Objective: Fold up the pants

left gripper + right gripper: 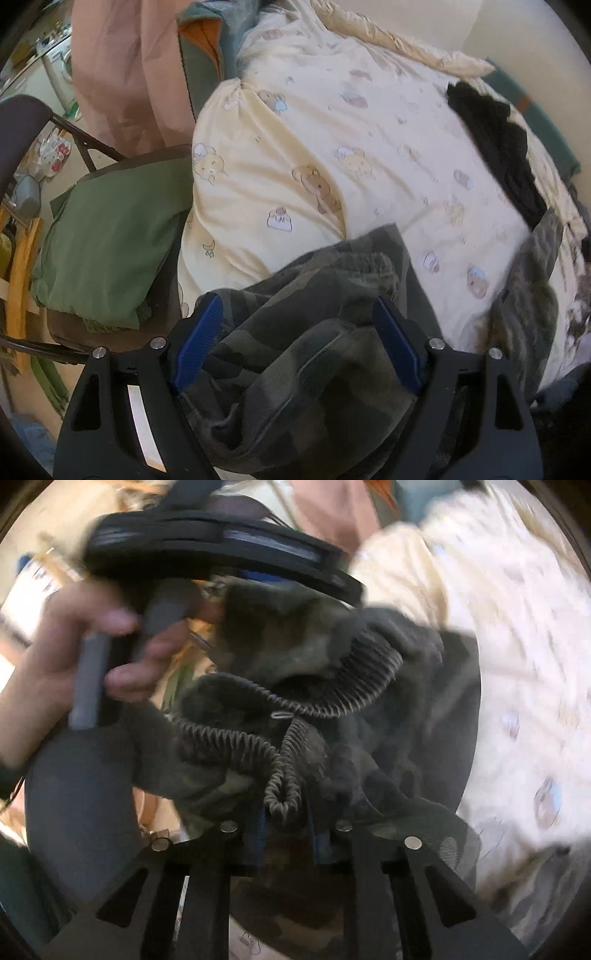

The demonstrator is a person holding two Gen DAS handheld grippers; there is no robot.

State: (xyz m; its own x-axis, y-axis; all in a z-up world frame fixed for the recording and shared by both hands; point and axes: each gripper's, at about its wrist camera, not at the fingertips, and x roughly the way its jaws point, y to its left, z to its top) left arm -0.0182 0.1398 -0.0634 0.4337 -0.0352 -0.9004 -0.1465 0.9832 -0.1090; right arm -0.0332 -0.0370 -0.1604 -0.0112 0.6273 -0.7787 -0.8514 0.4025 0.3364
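Camouflage pants [295, 369] are bunched up over a cream bed cover [332, 129]. My left gripper [297, 301] stands wide, its blue pads pressed against a thick wad of the pants. In the right wrist view the pants [295, 646] hang from that tool's black frame [221, 550], which a person's hand [74, 646] holds by the grey handle. The ribbed elastic waistband [354, 690] loops down into my right gripper [286, 816], whose jaws stand narrow and pinch a fold of it. The legs of the pants are hidden.
A green cushion [110, 251] lies on a dark chair left of the bed. A black garment [495, 147] and a grey patterned one [528, 295] lie on the bed's right side. A pink curtain [122, 74] hangs at the back left.
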